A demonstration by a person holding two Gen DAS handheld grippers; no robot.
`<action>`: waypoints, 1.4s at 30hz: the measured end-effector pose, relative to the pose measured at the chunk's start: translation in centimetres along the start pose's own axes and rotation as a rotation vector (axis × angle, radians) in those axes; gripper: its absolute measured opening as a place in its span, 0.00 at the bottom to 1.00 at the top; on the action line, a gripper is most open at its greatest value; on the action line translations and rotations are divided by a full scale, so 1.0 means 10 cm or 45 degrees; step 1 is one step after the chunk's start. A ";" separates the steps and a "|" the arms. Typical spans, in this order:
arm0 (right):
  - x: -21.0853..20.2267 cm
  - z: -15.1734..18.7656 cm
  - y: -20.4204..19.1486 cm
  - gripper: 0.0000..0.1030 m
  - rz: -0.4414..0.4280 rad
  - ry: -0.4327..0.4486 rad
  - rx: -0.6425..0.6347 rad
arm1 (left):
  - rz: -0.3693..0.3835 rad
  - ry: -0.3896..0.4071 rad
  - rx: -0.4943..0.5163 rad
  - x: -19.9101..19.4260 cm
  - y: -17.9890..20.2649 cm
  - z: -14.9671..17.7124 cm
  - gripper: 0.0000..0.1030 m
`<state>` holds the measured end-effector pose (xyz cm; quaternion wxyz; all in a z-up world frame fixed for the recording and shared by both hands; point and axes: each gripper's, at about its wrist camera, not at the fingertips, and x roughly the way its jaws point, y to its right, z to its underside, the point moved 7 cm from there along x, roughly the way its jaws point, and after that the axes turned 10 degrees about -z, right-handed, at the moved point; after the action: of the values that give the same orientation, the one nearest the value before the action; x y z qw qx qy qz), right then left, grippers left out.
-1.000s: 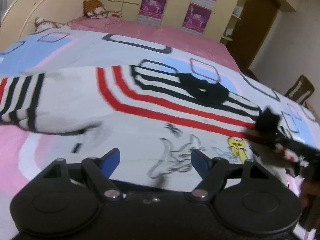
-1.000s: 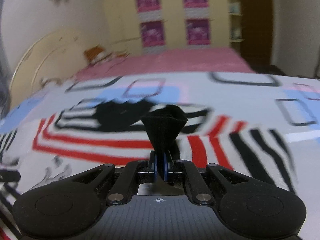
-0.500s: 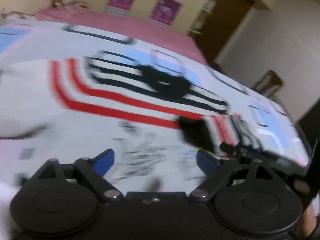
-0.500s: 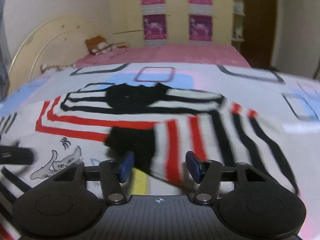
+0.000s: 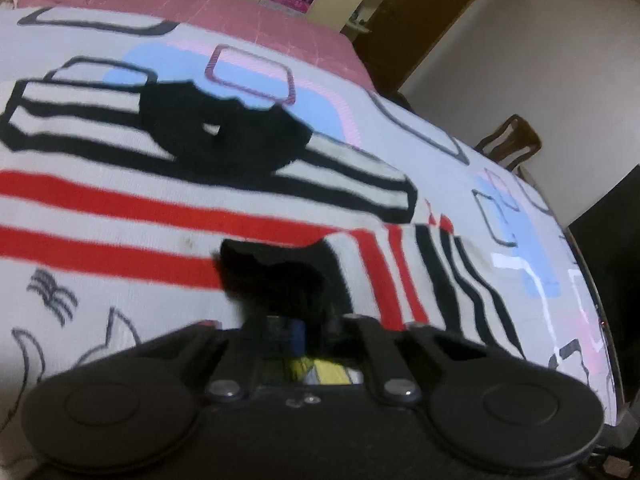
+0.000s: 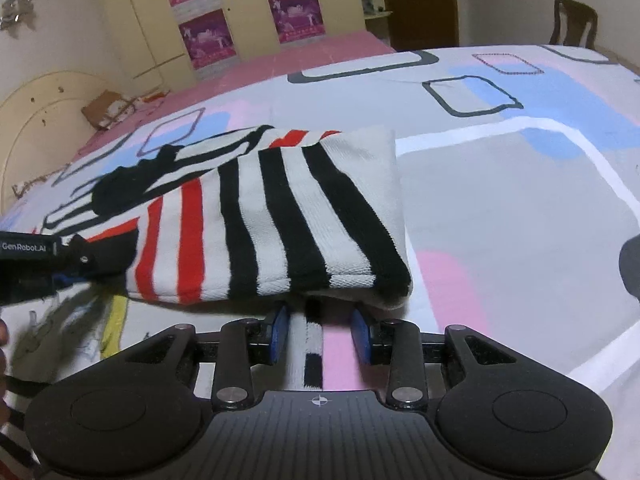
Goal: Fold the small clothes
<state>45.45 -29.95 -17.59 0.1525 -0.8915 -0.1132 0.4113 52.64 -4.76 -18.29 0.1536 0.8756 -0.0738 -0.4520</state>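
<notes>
A small white sweater (image 5: 120, 208) with red and black stripes and a black collar (image 5: 224, 132) lies flat on the bed. Its right sleeve (image 6: 280, 216) is folded across the body. My left gripper (image 5: 298, 334) is shut on the sleeve's black cuff (image 5: 276, 276), low over the sweater's front; it also shows at the left of the right wrist view (image 6: 48, 268). My right gripper (image 6: 320, 336) is open and empty, just in front of the folded sleeve's near edge, over a striped strip of sweater and the bedcover.
The bedcover (image 6: 500, 200) has pink, blue and grey shapes. A pink sheet (image 5: 240, 12) and wardrobe doors with posters (image 6: 208, 36) are at the far end. A wooden chair (image 5: 508, 144) stands beyond the bed's right side.
My right gripper let go of the black cuff and opened after laying the sleeve across the body. My left gripper moved right and closed on that cuff.
</notes>
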 end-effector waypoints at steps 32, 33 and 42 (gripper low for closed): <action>0.36 -0.26 -0.77 0.29 -0.146 0.016 -0.248 | -0.310 0.218 0.189 -0.53 -0.73 -0.10 0.27; 0.43 -0.24 -0.76 0.29 -0.122 -0.013 -0.265 | -0.317 0.185 0.189 -0.45 -0.74 -0.08 0.29; 0.49 -0.75 -0.53 0.28 -0.108 0.080 -0.242 | -0.289 0.185 0.172 -0.36 -0.69 -0.19 0.26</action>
<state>53.94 -24.75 -14.47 0.0880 -0.9088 -0.1844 0.3637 52.03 3.13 -16.80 0.0474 0.9171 0.0067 -0.3958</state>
